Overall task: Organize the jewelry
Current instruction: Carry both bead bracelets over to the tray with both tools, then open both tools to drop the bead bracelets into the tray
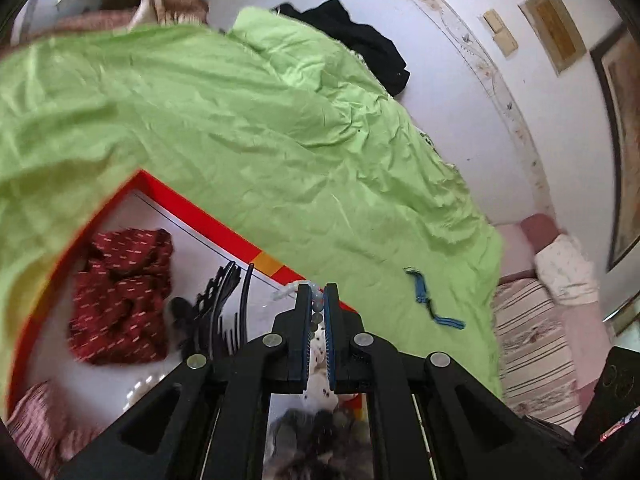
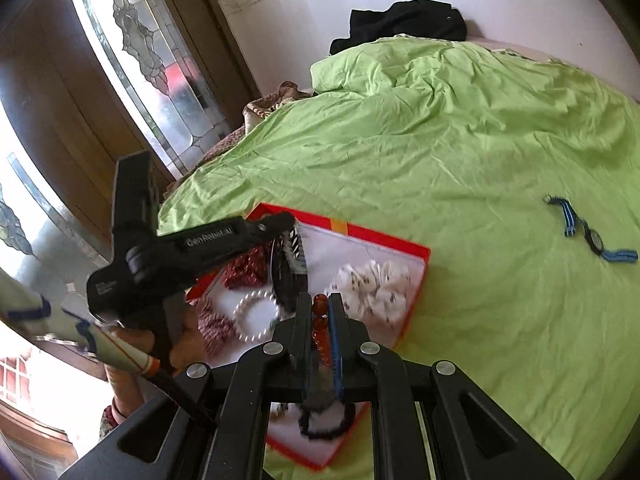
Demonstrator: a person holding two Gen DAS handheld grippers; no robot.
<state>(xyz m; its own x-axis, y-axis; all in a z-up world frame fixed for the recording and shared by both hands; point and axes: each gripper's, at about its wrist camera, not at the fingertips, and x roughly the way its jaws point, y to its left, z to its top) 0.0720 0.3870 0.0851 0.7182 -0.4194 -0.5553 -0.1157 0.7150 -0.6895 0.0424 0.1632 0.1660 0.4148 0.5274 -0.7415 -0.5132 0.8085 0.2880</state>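
A red-rimmed white box (image 1: 208, 220) lies on the green bedsheet (image 1: 240, 120). It holds a red scrunchie (image 1: 120, 296), black combs (image 1: 224, 308) and more. My left gripper (image 1: 318, 300) is shut on a pale bead bracelet (image 1: 317, 306) above the box. In the right wrist view the box (image 2: 384, 240) holds a pearl bracelet (image 2: 256, 316), a white scrunchie (image 2: 376, 284), a black comb (image 2: 286, 280). My right gripper (image 2: 320, 308) is shut on an amber bead bracelet (image 2: 320, 320) over the box. The left gripper's body (image 2: 192, 252) reaches over the box's left side.
A blue-strapped watch (image 2: 588, 236) lies on the sheet to the right of the box; it also shows in the left wrist view (image 1: 428, 300). Black clothing (image 2: 404, 24) sits at the bed's far end by the wall. A glass-panelled door (image 2: 132, 60) stands left.
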